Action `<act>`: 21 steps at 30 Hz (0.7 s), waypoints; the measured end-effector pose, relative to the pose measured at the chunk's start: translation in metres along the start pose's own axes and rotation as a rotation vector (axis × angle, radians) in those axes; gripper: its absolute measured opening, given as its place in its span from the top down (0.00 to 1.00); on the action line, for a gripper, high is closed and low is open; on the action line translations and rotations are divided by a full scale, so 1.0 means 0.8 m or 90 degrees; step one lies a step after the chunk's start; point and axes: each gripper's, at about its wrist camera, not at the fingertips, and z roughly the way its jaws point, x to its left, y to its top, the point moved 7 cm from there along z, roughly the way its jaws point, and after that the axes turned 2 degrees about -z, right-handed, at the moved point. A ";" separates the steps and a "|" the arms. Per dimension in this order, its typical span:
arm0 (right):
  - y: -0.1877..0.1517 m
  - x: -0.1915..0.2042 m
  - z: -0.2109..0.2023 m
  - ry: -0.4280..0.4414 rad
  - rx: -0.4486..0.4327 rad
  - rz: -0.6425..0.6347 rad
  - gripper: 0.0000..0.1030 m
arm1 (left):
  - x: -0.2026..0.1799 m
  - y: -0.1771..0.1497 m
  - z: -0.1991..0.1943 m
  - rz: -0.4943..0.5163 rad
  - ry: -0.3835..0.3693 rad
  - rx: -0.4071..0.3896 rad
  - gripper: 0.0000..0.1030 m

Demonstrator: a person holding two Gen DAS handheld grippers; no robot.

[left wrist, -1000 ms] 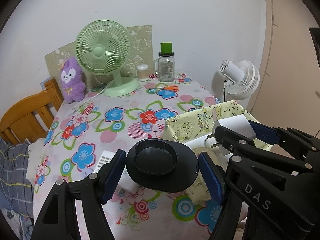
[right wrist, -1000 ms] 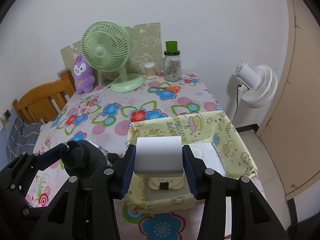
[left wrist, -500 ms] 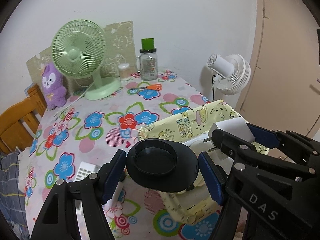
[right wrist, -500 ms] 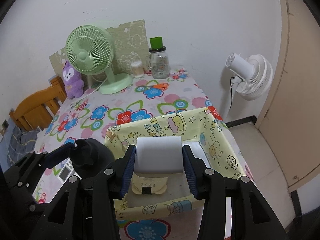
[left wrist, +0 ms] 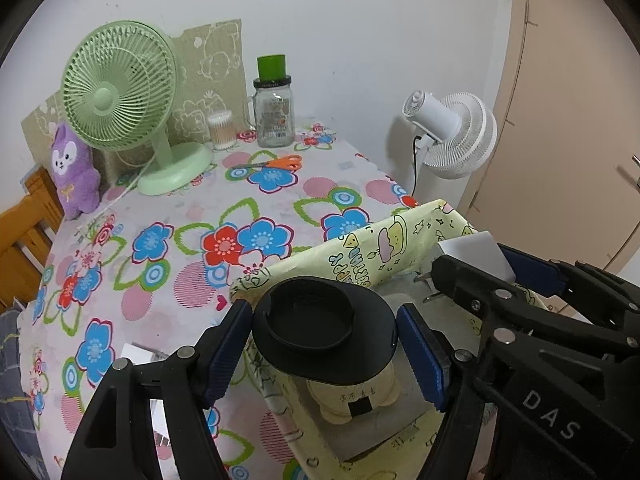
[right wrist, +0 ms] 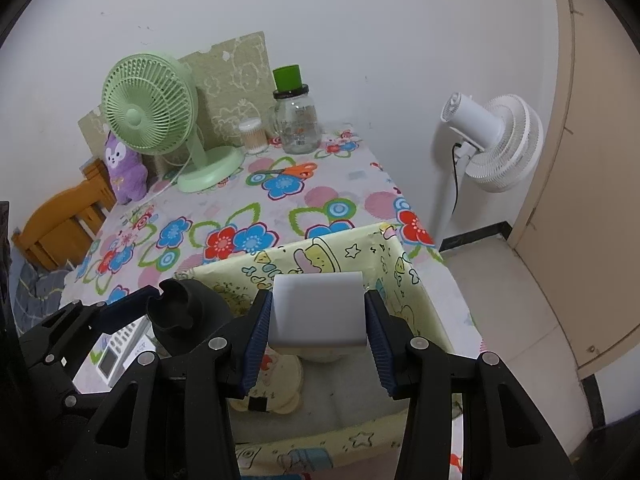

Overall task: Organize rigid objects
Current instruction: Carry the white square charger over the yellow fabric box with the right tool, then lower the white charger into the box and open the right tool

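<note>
Flower-patterned cloth covers the bench (left wrist: 168,208), where a yellow cartoon-print fabric storage box (right wrist: 384,264) sits at the near edge. Above that box, the left claw (left wrist: 324,344) pinches a round black plastic lid (left wrist: 320,332) and the right claw (right wrist: 318,320) pinches a white rectangular plug adapter (right wrist: 318,308), apparently poised for dropping in.

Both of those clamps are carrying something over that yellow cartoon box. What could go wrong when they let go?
The box is soft fabric, so its walls might fold if bumped. The left hand-held gripper holds a wide black lid-like piece near the box's edge; it might catch the wall or tip out. The right hand-held gripper holds a white plug block above a cream figure already inside, and might knock it.
</note>
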 end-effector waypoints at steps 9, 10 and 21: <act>-0.001 -0.008 0.030 0.011 0.034 0.012 0.52 | -0.004 0.000 0.028 -0.002 -0.001 0.040 0.26; -0.001 -0.008 0.033 0.011 0.037 0.012 0.52 | -0.004 0.000 0.030 -0.002 0.000 0.043 0.26; -0.007 -0.003 0.072 0.021 0.075 0.014 0.52 | -0.015 -0.004 0.041 0.047 0.029 0.053 0.16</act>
